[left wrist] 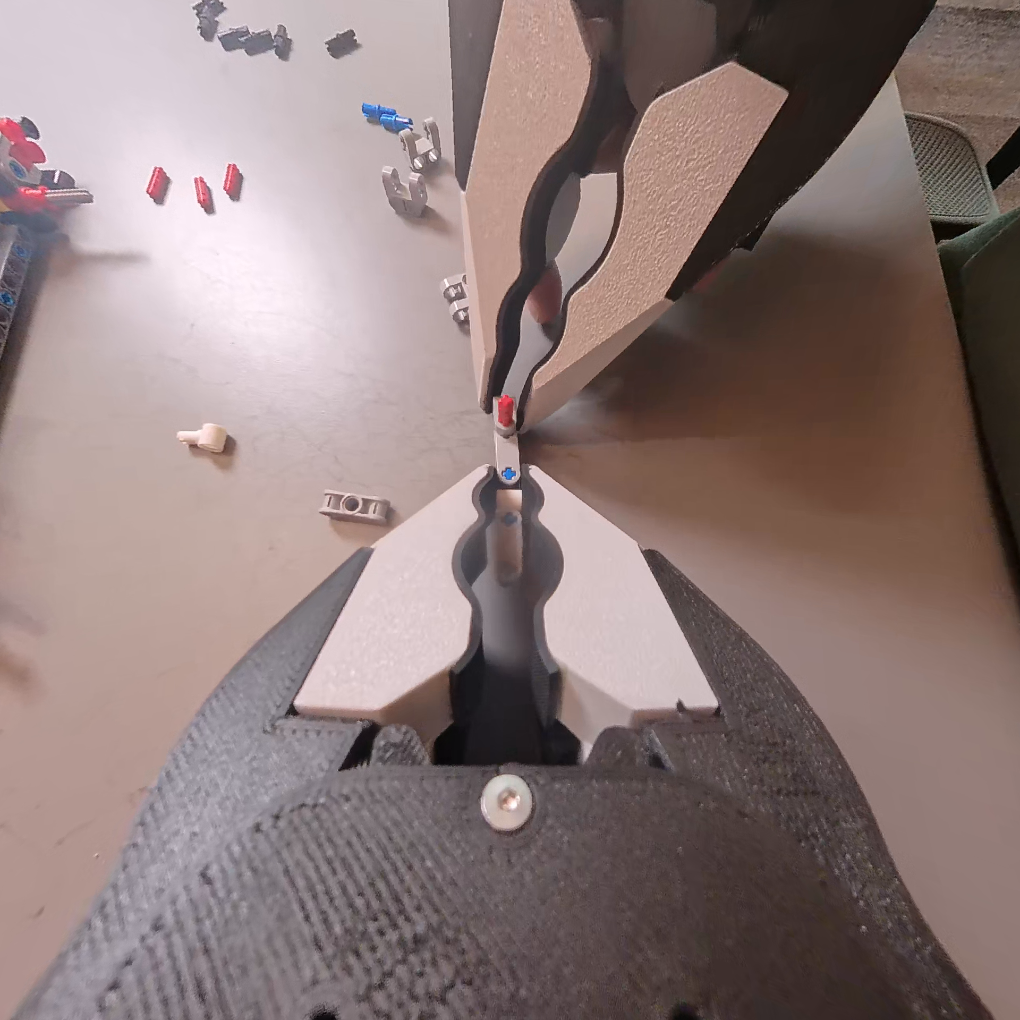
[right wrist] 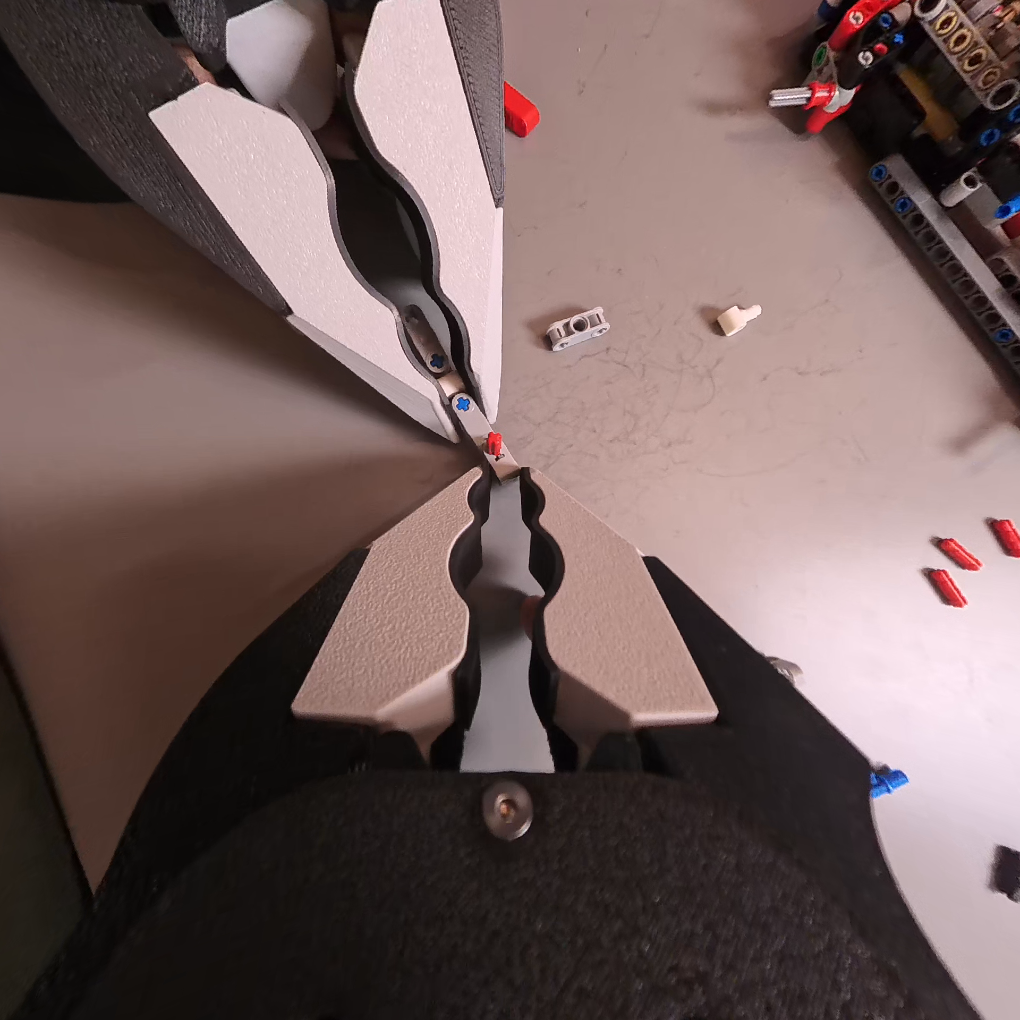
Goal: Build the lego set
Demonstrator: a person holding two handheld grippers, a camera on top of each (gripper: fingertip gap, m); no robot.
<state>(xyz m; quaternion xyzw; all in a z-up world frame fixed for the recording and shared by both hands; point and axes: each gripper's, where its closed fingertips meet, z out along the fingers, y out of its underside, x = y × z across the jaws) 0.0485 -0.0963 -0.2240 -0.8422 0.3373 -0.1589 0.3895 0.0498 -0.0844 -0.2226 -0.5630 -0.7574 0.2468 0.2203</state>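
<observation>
A small grey lego link [left wrist: 506,453] is held above the table, clear of it. A blue cross pin [left wrist: 510,473] sits in one end, a red pin [left wrist: 504,409] at the other.

The partly built model [right wrist: 938,127] stands well apart.

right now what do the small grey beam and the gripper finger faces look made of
Small grey beam: likely hard moulded plastic, smooth with slight sheen, crisp edges. Finger faces: pale, matte, grainy texture, probably printed or coated plastic; dark wavy lining looks rubbery, uncertain.

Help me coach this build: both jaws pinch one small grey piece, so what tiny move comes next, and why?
Probably the right gripper lets go. The left gripper is shut on the blue-pin end of the grey link, and the red pin already sits in its other end, so the two-handed step looks finished.
</observation>
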